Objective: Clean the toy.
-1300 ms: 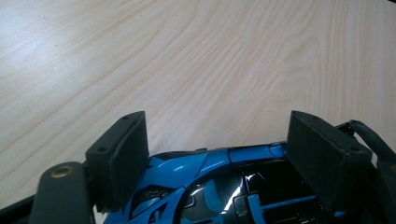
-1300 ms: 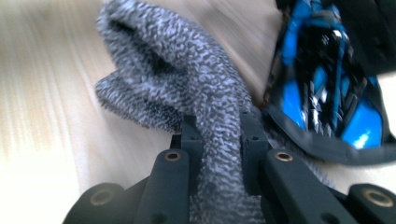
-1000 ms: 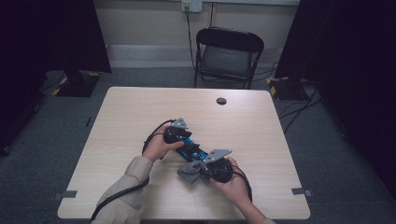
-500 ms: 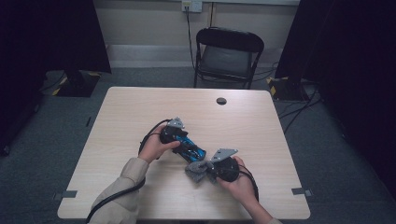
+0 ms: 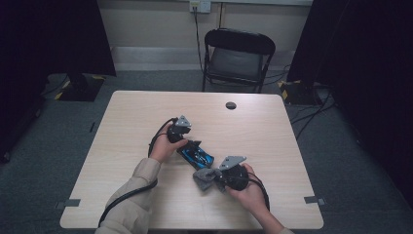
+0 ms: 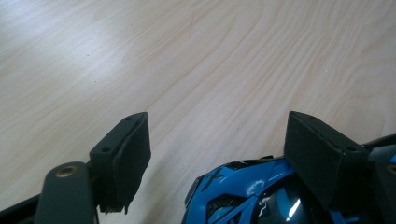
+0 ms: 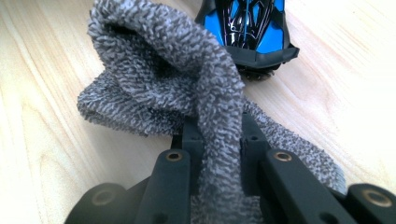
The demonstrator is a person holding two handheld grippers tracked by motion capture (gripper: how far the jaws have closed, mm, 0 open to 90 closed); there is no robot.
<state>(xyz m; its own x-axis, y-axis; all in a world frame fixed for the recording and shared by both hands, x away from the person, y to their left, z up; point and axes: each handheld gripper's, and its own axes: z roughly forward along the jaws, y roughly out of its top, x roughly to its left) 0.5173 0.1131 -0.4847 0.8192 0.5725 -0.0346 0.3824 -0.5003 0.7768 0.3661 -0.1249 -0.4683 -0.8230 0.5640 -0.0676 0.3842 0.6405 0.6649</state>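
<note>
1. Table (image 5: 122,146): pale wood-grain top, rectangular, with a small dark round cap (image 5: 231,105) set near its far edge.
2. Toy car (image 5: 196,153): blue and black, glossy, lying on the table about mid-width, between the two grippers. In the left gripper view its blue body (image 6: 243,196) sits low in the frame, between the jaws and nearer the right-hand one. In the right gripper view its end (image 7: 247,28) shows just beyond the cloth.
3. Left gripper (image 5: 187,146): held in the person's left hand (image 5: 163,146), pointed at the toy car. Its jaws stand apart and have just been opening; the car lies between them, and the left-hand pad is clear of it. Whether the right-hand pad touches the car cannot be told.
4. Cloth (image 5: 202,176): grey, looped terry weave, bunched up. One fold is pinched in the right gripper; the rest rises in a hump (image 7: 159,60) and trails onto the table beside the car.
5. Right gripper (image 5: 214,179): held in the person's right hand (image 5: 248,192), jaws clamped tight on the cloth, close to the car's near end.
6. Chair (image 5: 237,53): black folding type, standing on the floor behind the table's far edge.
7. Sleeve (image 5: 131,195): beige, on the left forearm, with the gripper's cable beside it.
</note>
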